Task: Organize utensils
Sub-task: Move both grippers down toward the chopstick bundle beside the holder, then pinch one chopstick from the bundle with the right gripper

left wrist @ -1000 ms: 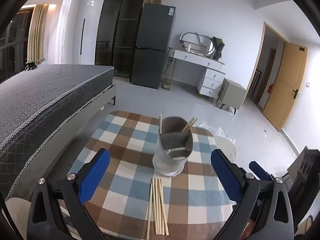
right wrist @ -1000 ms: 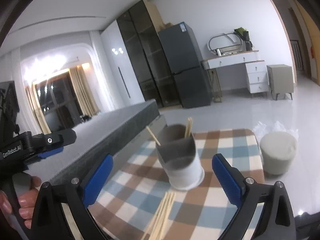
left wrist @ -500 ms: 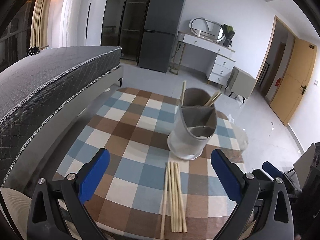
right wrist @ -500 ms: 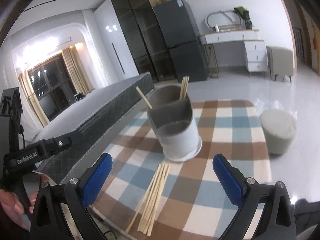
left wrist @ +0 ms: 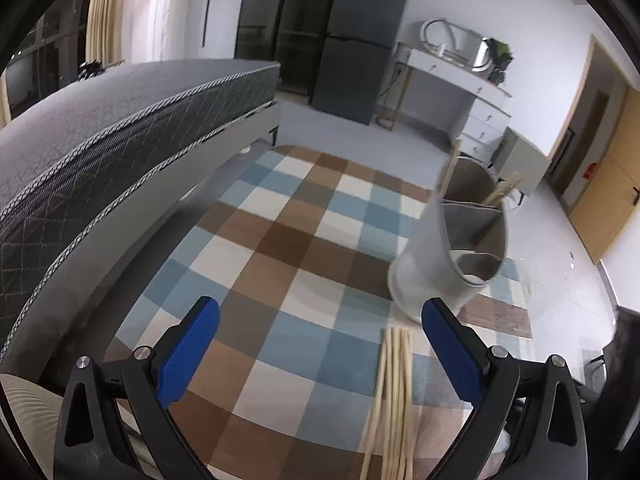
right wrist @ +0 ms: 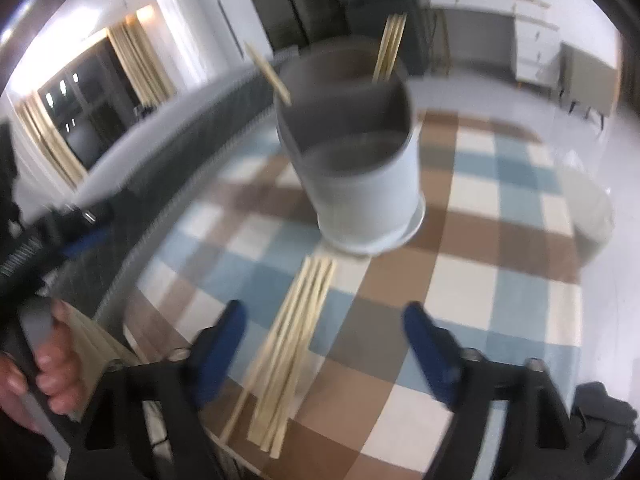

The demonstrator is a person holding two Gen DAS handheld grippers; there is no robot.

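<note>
A grey divided utensil holder (left wrist: 456, 248) (right wrist: 356, 160) stands on the checked tablecloth (left wrist: 280, 280) (right wrist: 480, 280), with a few chopsticks (right wrist: 390, 46) upright in its back compartment. Several loose wooden chopsticks (left wrist: 394, 396) (right wrist: 288, 348) lie side by side on the cloth in front of it. My left gripper (left wrist: 320, 344) is open and empty, above the cloth, left of the loose chopsticks. My right gripper (right wrist: 324, 344) is open and empty, just above the loose chopsticks, which lie near its left finger. The left gripper (right wrist: 68, 236) also shows blurred at the right wrist view's left edge.
A bed with a dark quilted mattress (left wrist: 100, 140) runs along the table's left side. A round stool (right wrist: 592, 208) stands on the floor to the right. A fridge (left wrist: 360, 40) and a white dresser (left wrist: 460, 92) stand by the far wall.
Both grippers have dropped lower and closer to the table. The left one has swung left, so the holder now sits to its right. The right one has closed in on the loose chopsticks.
</note>
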